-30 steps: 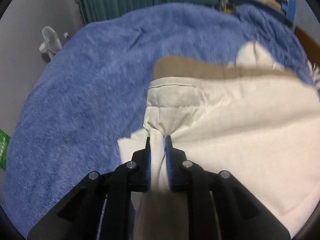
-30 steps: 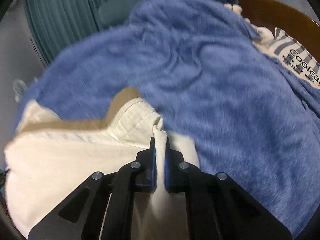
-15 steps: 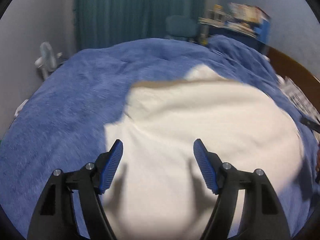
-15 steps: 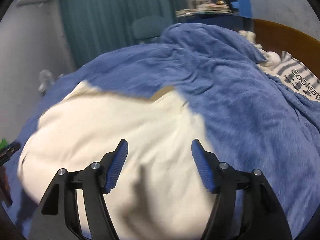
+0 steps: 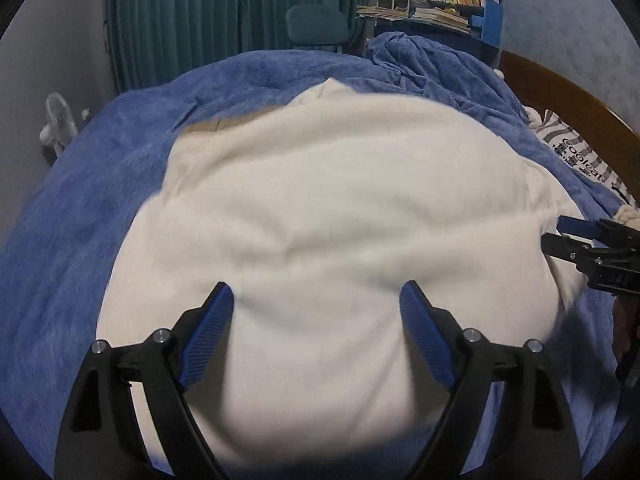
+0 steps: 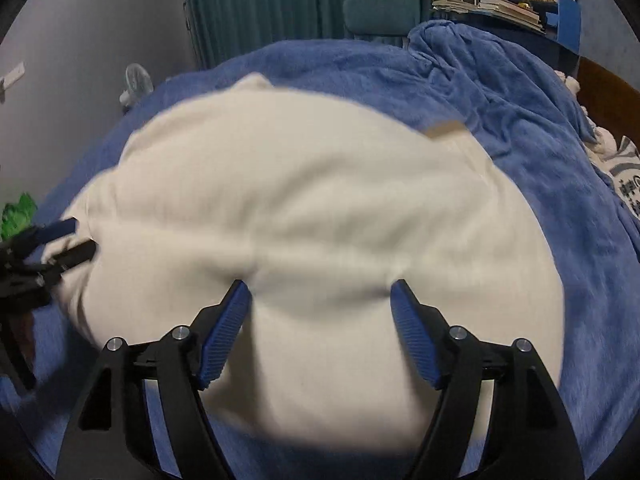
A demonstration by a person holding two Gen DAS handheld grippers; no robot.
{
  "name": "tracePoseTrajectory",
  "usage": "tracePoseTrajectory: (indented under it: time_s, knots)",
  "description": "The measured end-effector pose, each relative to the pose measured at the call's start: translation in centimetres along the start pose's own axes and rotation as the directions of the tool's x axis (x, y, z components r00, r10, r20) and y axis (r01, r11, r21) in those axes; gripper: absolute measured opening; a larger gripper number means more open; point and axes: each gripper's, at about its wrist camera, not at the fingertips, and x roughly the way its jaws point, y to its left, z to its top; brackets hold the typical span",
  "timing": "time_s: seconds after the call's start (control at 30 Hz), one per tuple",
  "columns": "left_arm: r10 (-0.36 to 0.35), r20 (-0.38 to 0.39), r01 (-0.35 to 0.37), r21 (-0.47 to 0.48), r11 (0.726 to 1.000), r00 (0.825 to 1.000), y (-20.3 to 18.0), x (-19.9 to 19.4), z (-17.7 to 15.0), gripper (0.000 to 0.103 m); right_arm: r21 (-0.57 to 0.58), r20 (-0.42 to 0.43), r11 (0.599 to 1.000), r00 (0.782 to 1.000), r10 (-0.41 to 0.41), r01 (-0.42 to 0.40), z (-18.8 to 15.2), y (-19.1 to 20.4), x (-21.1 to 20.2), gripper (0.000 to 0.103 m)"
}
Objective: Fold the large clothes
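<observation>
One cream garment [image 5: 328, 216] on blue blanket [image 5: 80, 208]; two tongs [image 5: 316, 312] [image 6: 320, 304] opening, empty

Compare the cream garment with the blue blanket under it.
The cream garment is pale and smooth; the blue blanket is fuzzy. The garment forms a compact folded patch, while the blanket spreads well past it and bunches up at the far end. Both lie on the bed, held by neither gripper.

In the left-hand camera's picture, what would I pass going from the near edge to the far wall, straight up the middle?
The left tool, its jaws opening with nothing between them → the cream garment → the blue blanket → the teal chair → the green curtain.
</observation>
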Motion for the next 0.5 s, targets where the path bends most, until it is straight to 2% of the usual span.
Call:
tracePoseTrajectory:
  time_s: [0.2, 0.33, 0.43, 0.5]
  knots:
    - [0.046, -0.112, -0.045, 0.006, 0.999, 0.993, 0.2, 5.6, 6.3, 0.082, 0.013, -0.084, 0.999, 0.995, -0.044, 0.045, 6.1, 0.9, 5.4, 0.071]
    - [0.161, -0.132, -0.155, 0.056, 0.986, 0.978, 0.2, 8.6, 9.9, 0.083, 0.078, -0.123, 0.995, 0.991, -0.052, 0.062, 9.7, 0.5, 8.0, 0.071]
    - [0.147, -0.185, -0.145, 0.021, 0.989, 0.972, 0.8, 10.8, 11.0, 0.084, 0.093, -0.128, 0.991, 0.988, -0.085, 0.097, 11.6, 0.2, 9.9, 0.071]
    - [0.141, -0.265, -0.146, 0.002, 0.989, 0.954, 1.5, 12.5, 10.8, 0.090, 0.112, -0.164, 0.988, 0.983, -0.083, 0.103, 11.8, -0.2, 11.3, 0.072]
